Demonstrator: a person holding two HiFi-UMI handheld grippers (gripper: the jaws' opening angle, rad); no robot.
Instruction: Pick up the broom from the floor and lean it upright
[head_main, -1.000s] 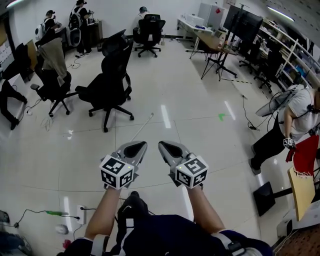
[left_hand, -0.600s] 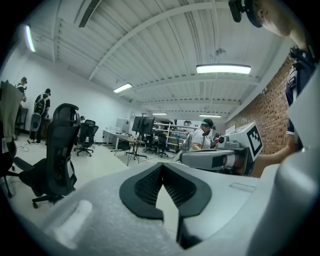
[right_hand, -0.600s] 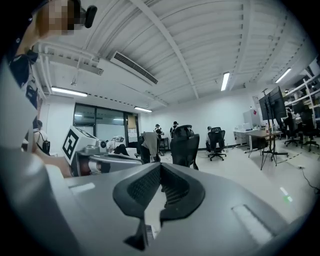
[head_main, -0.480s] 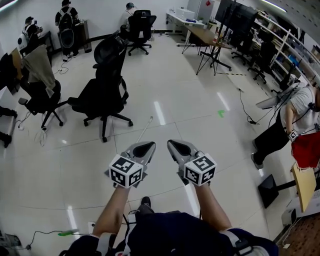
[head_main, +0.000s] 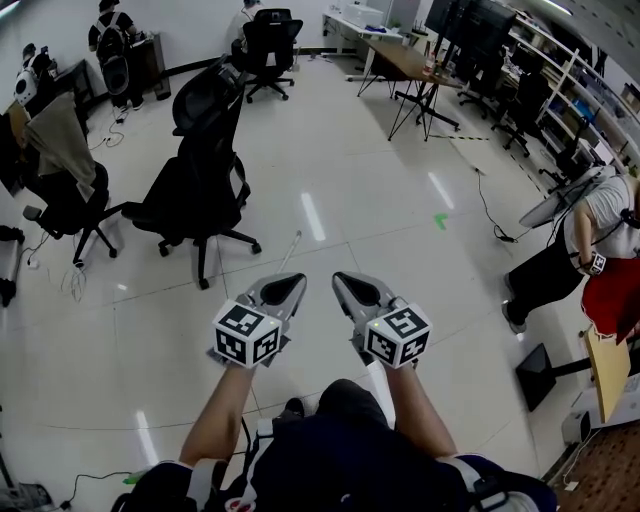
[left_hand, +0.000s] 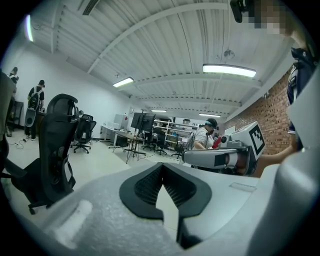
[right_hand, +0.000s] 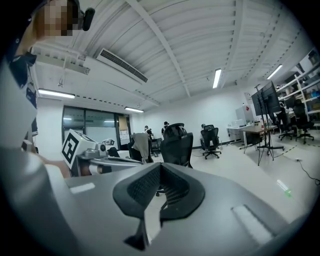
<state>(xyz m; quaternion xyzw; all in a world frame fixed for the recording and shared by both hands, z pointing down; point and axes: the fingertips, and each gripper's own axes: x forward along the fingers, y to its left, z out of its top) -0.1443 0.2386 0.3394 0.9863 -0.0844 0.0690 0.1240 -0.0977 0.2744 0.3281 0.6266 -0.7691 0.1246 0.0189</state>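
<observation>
Firstly, the head view looked down on the left gripper (head_main: 285, 288) and right gripper (head_main: 350, 290), held side by side above the floor (head_main: 400, 190), both empty. Only this view showed the broom (head_main: 291, 252). It was a thin pale stick lying flat on the floor just beyond the left gripper's tip, near a black office chair (head_main: 200, 170), with its near end hidden behind that gripper. Next, the left gripper view showed its fingers (left_hand: 145, 186) pressed together at the tips with nothing between them, and the right gripper alongside. Lastly, the right gripper view showed its fingers (right_hand: 137, 190) likewise closed on nothing, with a green mark (right_hand: 283, 187) on the floor.
</observation>
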